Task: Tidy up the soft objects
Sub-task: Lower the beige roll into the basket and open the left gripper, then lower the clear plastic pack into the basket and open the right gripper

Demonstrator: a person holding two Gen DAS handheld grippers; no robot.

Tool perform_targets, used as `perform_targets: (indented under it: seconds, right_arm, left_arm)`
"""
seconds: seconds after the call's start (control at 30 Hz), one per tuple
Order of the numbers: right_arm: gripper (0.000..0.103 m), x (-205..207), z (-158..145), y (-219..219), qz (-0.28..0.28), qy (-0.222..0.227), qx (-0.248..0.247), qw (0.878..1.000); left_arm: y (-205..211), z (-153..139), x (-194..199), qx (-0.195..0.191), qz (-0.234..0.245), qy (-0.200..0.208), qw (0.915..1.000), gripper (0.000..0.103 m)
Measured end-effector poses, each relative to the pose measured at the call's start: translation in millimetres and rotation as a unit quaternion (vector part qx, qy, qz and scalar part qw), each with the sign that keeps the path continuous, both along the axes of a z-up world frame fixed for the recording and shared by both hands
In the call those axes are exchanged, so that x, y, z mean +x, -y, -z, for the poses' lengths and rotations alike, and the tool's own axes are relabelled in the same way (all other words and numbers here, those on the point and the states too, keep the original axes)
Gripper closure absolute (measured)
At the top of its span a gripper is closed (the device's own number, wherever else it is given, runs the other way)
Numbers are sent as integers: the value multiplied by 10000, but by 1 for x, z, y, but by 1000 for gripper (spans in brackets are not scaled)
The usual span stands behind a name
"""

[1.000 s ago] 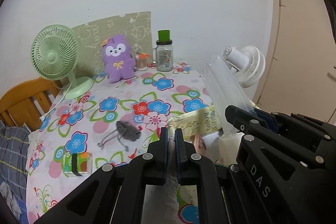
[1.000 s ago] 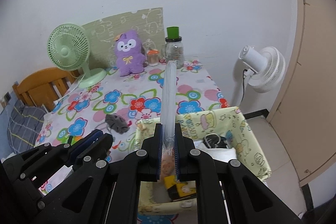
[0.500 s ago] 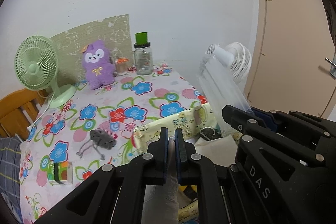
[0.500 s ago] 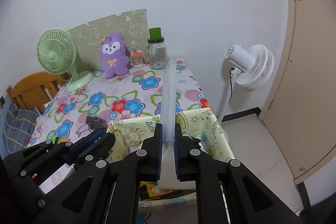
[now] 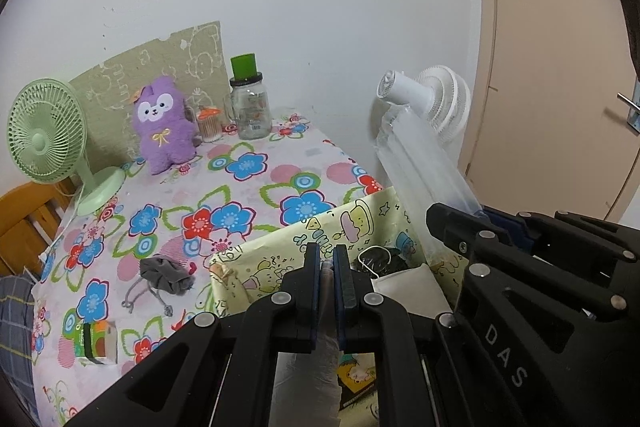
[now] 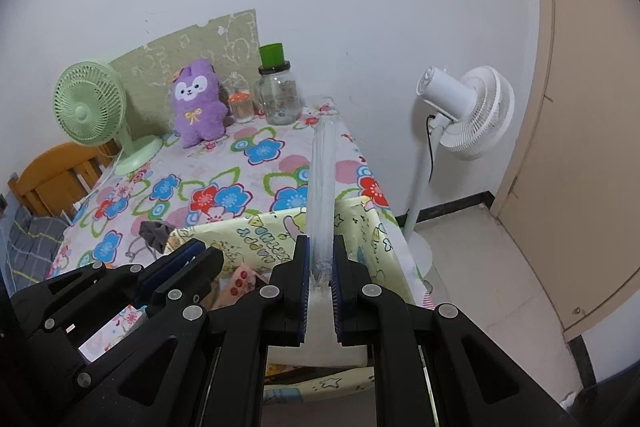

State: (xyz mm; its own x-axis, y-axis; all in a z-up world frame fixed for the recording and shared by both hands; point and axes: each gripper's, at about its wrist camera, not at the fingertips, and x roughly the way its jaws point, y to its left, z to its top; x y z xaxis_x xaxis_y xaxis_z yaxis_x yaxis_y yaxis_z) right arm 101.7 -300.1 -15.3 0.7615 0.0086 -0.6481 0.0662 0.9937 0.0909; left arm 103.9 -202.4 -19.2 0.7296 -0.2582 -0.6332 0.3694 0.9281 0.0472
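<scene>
A clear plastic bag (image 6: 320, 187) is being pinched by the left gripper (image 5: 328, 271) and right gripper (image 6: 319, 267) above the yellow fabric bin (image 5: 320, 239); lowering inside appears required next.

left wrist view: sits just behind its black two-finger left gripper (image 5: 327, 269), looks down and forward over the flower-print tablecloth (image 5: 248, 187) toward the white wall
right wrist view: same angle from further right, closer to the white standing fan (image 6: 466, 111)
shared: purple plush toy (image 5: 162, 125), green desk fan (image 6: 90, 107), yellow cartoon-print fabric bin (image 6: 372, 227)
</scene>
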Motion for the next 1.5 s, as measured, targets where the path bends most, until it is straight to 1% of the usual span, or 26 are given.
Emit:
perform_targets:
  seconds: [0.3,0.33,0.4,0.47,0.5,0.53,0.63,0.67,0.7,0.87,1.07,1.13,1.27,1.33,1.43,1.5]
  right_arm:
    - [91,16,14,5,-24,-180,65,9998]
    - [91,18,15,5,-27,-197,70,9998]
    - [91,21,18,5,-36,-237,72,9997]
    - [91,23,22,5,-51,-273,83,9996]
    - [91,24,24,5,-65,-301,95,9995]
    - [91,25,25,4,-76,-330,99,9994]
    - [91,27,30,2,-126,-388,100,9991]
    - [91,28,31,1,-130,-397,86,9991]
    - [91,28,32,1,-145,-414,85,9990]
    - [91,26,37,-2,-186,-462,88,9987]
    - [91,22,41,-8,-213,-513,88,9984]
    - [90,21,41,-10,-203,-531,46,9984]
    - [88,20,43,-12,-119,-604,-95,9981]
    - [85,19,44,-10,-43,-657,-110,9978]
    - [76,15,45,-8,52,-690,-116,9975]
    - [67,12,44,-6,115,-686,-131,9975]
  left_arm:
    - [9,16,19,149,-86,-146,9997,98]
    - [9,17,22,159,-84,-162,9997,95]
    - [10,19,24,172,-92,-167,9997,72]
    - [11,21,27,237,-154,-161,9995,69]
    - [11,22,28,278,-174,-150,9993,64]
    - [11,23,29,324,-189,-135,9992,62]
    - [10,27,31,340,-163,-244,9990,53]
    - [10,28,32,333,-162,-270,9989,45]
    - [9,29,32,334,-160,-289,9989,42]
    - [5,33,30,435,-236,-309,9983,37]
    - [0,37,27,527,-296,-372,9975,35]
    - [-2,37,24,540,-308,-375,9974,32]
    - [-6,39,22,575,-360,-376,9970,31]
    - [-8,39,19,572,-309,-350,9973,31]
    - [-8,38,14,598,-279,-306,9974,29]
    - [-10,37,10,612,-286,-259,9974,25]
